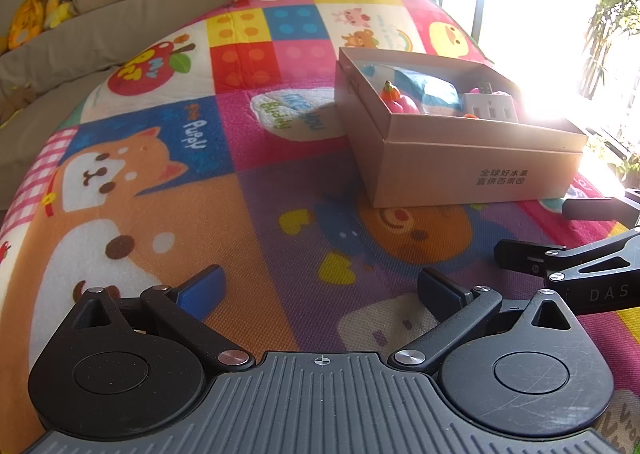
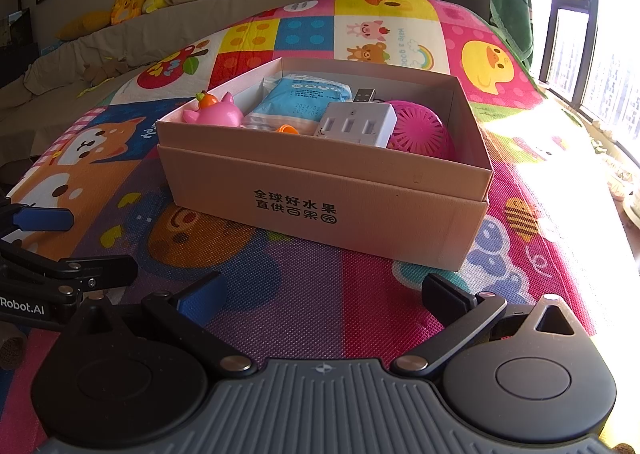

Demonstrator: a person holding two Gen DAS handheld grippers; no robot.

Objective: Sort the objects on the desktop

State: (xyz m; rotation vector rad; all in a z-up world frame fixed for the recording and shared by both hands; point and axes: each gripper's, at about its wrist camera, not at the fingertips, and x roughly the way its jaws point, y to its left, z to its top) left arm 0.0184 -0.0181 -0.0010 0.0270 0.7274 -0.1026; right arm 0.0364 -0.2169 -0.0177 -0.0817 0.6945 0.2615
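— Desktop objects, as we see them from the left wrist: all gathered in the cardboard box (image 1: 460, 150), which sits on the colourful play mat (image 1: 200, 194) ahead and to the right. Why is our left claw (image 1: 320, 290) so low?

— We judge it is parked: fingers spread wide, nothing between them, over bare mat. The right claw (image 1: 532, 232) reaches in from the right edge, also empty. Glare hides part of the box's contents.

— And from the right wrist?

— The box (image 2: 328, 190) lies straight ahead. Inside we see a pink pig toy (image 2: 216, 114), a blue packet (image 2: 304, 98), a white USB socket block (image 2: 356, 124) and a pink mesh ball (image 2: 424, 126), packed side by side, so the sorting looks finished to us. Our right claw (image 2: 324, 294) gapes wide, holding nothing.

— Any writing?

— Box front: "全球好水果 直供百果园". The left tool reads "Robot.AI"; the mat says "Puppy".
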